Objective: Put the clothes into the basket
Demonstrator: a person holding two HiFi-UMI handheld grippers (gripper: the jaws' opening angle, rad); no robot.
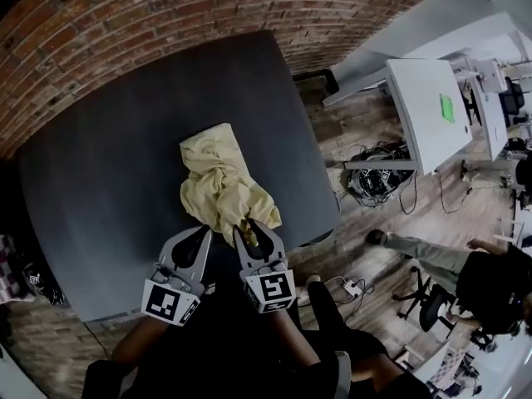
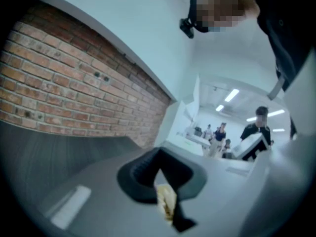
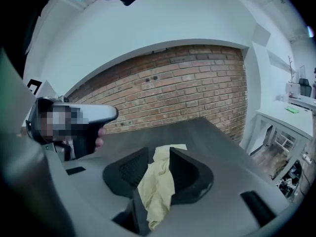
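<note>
A crumpled pale yellow cloth lies on the dark grey table, its near end lifted toward both grippers. My left gripper sits at the cloth's near-left edge. In the left gripper view a small fold of the cloth is pinched where the left gripper closes. My right gripper is beside it on the right. In the right gripper view the right gripper has its pads apart, and the cloth hangs loosely through the gap. No basket is in view.
A brick wall runs behind the table. White desks stand to the right, with tangled cables on the wooden floor. A seated person and an office chair are near the table's right front corner.
</note>
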